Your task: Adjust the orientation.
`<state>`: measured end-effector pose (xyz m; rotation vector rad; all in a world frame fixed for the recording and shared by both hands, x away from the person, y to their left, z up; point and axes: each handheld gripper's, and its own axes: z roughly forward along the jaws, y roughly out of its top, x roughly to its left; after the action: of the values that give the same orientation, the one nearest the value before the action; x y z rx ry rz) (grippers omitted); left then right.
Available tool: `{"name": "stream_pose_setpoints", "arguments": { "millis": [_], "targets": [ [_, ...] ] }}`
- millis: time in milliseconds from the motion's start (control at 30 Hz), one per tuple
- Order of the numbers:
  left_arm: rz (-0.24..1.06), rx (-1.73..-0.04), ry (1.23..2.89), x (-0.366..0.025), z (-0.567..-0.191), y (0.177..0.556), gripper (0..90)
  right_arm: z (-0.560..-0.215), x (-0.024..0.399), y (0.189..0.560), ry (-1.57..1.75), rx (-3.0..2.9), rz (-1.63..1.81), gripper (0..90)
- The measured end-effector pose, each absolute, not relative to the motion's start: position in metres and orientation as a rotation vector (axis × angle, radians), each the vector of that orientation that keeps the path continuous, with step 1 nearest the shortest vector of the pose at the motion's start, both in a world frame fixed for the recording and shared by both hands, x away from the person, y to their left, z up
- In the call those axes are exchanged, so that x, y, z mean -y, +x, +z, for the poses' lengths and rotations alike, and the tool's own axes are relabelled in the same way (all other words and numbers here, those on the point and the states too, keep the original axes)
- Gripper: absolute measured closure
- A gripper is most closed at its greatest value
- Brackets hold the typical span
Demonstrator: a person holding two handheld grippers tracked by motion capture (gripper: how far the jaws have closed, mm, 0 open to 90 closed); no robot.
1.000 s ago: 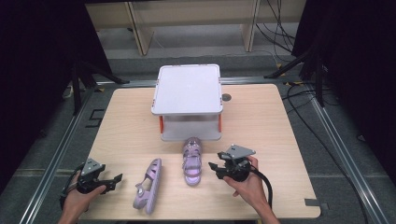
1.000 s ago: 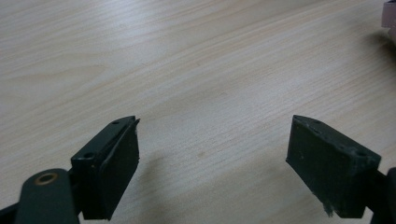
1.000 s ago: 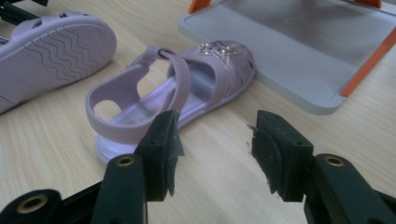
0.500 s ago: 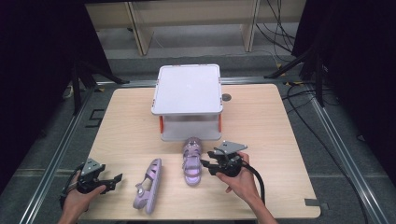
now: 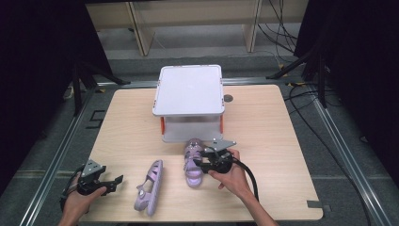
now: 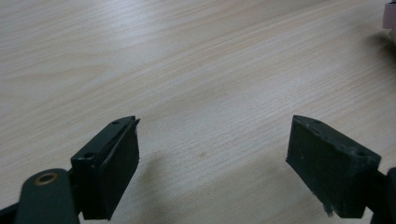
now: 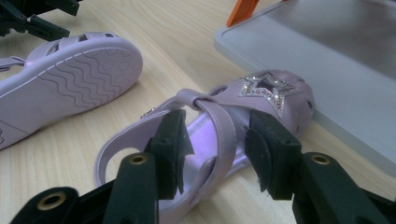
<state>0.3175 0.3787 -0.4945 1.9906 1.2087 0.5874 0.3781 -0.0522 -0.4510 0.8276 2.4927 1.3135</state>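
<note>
Two lilac sandals lie near the table's front. One sandal stands sole-down with its star-decorated toe against the white box. My right gripper is open, and its jaws straddle this sandal's crossed strap with a small gap on each side. The other sandal lies on its side, its ribbed sole facing my right gripper. At the front left my left gripper is open above bare wood, with nothing between its jaws.
The white lidded box with orange latches stands mid-table, just behind the upright sandal. A small dark disc sits on the wooden table right of the box. Metal rails and cables surround the table.
My right gripper has moved left onto the upright sandal and now straddles its strap. The left gripper and the sandal on its side have not moved.
</note>
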Motion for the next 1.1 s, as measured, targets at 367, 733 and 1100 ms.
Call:
{"name": "stream_pose_setpoints", "arguments": {
  "millis": [367, 733, 1100],
  "targets": [
    [0.596, -1.192, 2.024, -0.38, -0.495, 0.319, 16.3, -0.458, 0.054, 0.385, 0.795, -2.549, 1.335, 72.4],
    [0.588, -1.219, 1.997, -0.379, -0.495, 0.318, 16.3, -0.456, 0.06, 0.373, 0.782, -2.592, 1.35, 72.6],
    [0.579, -1.171, 2.045, -0.379, -0.492, 0.322, 16.3, -0.455, 0.072, 0.368, 0.737, -2.618, 1.354, 72.7]
  ]
}}
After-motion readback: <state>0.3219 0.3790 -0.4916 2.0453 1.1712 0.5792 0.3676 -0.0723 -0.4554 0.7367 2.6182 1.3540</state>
